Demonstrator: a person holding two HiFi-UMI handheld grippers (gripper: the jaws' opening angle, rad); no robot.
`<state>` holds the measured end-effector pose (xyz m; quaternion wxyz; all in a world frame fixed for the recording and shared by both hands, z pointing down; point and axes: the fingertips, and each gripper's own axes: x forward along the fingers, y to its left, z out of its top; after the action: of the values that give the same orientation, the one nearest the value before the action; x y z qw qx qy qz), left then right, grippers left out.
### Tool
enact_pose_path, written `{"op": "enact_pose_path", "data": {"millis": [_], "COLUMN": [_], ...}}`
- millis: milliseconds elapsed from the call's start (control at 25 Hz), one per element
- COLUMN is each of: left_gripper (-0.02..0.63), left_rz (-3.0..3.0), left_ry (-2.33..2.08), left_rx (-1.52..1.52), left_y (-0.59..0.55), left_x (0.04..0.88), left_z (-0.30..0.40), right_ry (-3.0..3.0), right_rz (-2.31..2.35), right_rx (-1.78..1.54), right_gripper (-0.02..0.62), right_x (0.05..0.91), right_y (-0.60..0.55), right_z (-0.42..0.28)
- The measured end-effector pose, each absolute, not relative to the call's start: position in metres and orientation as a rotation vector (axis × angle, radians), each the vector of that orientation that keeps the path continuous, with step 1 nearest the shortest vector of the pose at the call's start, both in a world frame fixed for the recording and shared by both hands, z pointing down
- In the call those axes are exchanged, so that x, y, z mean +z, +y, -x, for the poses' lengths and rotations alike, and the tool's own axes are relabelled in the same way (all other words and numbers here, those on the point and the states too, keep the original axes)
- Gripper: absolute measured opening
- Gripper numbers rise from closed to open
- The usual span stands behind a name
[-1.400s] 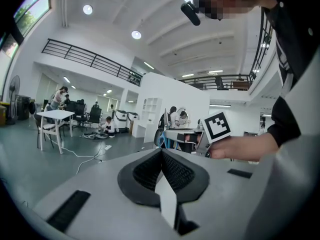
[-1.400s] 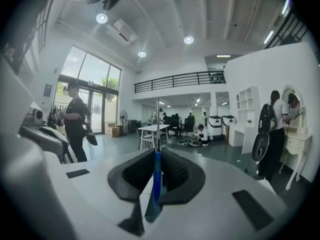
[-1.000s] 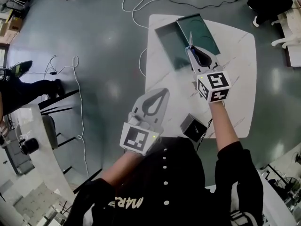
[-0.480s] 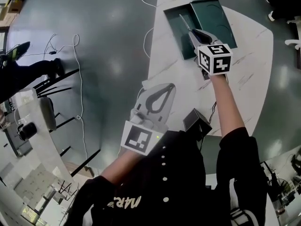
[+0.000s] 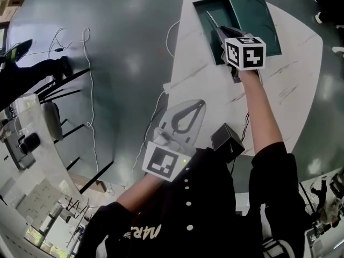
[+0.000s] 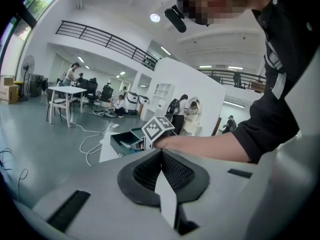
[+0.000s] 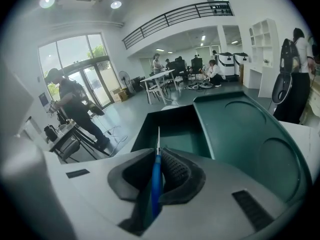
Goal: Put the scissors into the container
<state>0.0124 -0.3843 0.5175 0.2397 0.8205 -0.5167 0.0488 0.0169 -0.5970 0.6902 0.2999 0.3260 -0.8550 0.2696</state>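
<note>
Scissors [image 7: 156, 181] in right tool [image 7: 158, 154] over the container [image 7: 172, 134] (left tool [image 6: 161, 153] empty)

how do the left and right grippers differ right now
The right gripper is shut on the scissors, whose blade points out ahead; the left gripper has its fingers together on nothing. The right gripper reaches out over the green container on the table; the left gripper hangs close to the person's torso, near the table's corner. Both share the same grey build.
</note>
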Motion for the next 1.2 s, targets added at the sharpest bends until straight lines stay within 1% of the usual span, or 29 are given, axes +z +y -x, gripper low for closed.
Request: {"op": "enact_pose_path", "data": {"millis": [360,760,840,1080,1200], "left_gripper": [0.026,0.026,0.026,0.026,0.026], "left_rz": [-2.196,-2.185,-2.184,-2.183,-2.185], "left_ry": [-1.429,-1.448,-1.444,-1.438,-1.434], "left_rx": [0.15,0.152,0.154,0.155,0.158], "left_y": [-0.387,-0.389,-0.389,-0.392,-0.392], "left_x": [0.533,0.535,0.536,0.534,0.534], "left_z": [-0.005,-0.001,-0.003,-0.007,-0.009], "right_ry": [-2.158,-2.126,-2.118,-2.14,-2.165], "right_rz": [-0.773,-0.803,-0.795,-0.781,-0.82], "right_rx": [0.694,0.681,0.651,0.641,0.621], "right_gripper": [0.051,0.058,0.071,0.143,0.152], "right_x": [0.71,0.707,0.709,0.704,0.697], "right_y": [-0.589,-0.593,-0.593,-0.585,-0.585], "right_z": [-0.007,-0.011,-0.014,-0.014,-0.017]}}
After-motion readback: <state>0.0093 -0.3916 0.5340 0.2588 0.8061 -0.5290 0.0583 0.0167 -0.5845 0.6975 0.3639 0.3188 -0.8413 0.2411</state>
